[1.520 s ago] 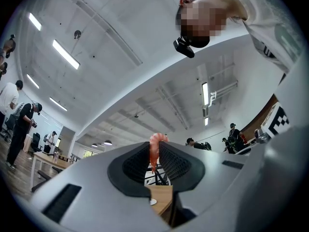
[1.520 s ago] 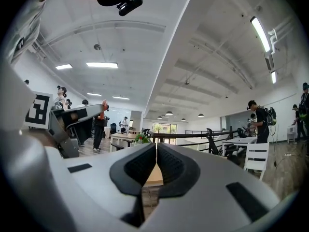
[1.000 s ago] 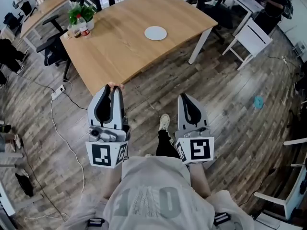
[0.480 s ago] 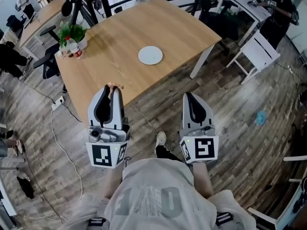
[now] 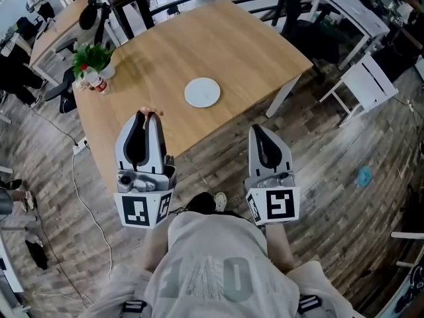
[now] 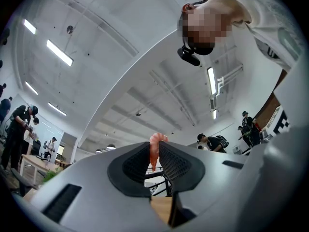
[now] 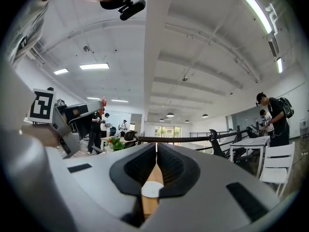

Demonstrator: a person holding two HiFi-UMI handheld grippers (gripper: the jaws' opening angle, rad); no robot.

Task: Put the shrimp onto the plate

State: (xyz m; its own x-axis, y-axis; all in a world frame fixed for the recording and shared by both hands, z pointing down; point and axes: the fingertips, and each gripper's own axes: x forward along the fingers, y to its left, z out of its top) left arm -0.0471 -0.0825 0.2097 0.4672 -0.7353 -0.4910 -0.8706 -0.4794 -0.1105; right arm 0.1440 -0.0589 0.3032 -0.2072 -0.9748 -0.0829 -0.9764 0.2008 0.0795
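Observation:
A small pink-orange shrimp [image 6: 154,151] is pinched upright between the pads of my left gripper [image 6: 153,157]. From the head view, the left gripper [image 5: 148,118] hangs over the near edge of the wooden table [image 5: 238,52], with the shrimp [image 5: 152,113] poking out at its tips. The round white plate [image 5: 202,92] lies empty on the table, ahead and to the right of that gripper. My right gripper [image 5: 258,130] is shut on nothing, just off the table's near edge. In the right gripper view the plate [image 7: 151,190] shows below the shut jaws [image 7: 156,151].
A potted plant [image 5: 91,59] and a small bottle [image 5: 100,85] stand at the table's far left corner. A white chair [image 5: 368,85] is to the right, a cable [image 5: 86,197] runs across the wooden floor at left, and other desks with people stand behind.
The person has stepped toward the table: the plate and table edge have come nearer, and the left gripper with the shrimp now hangs over the tabletop. Both grips are unchanged.

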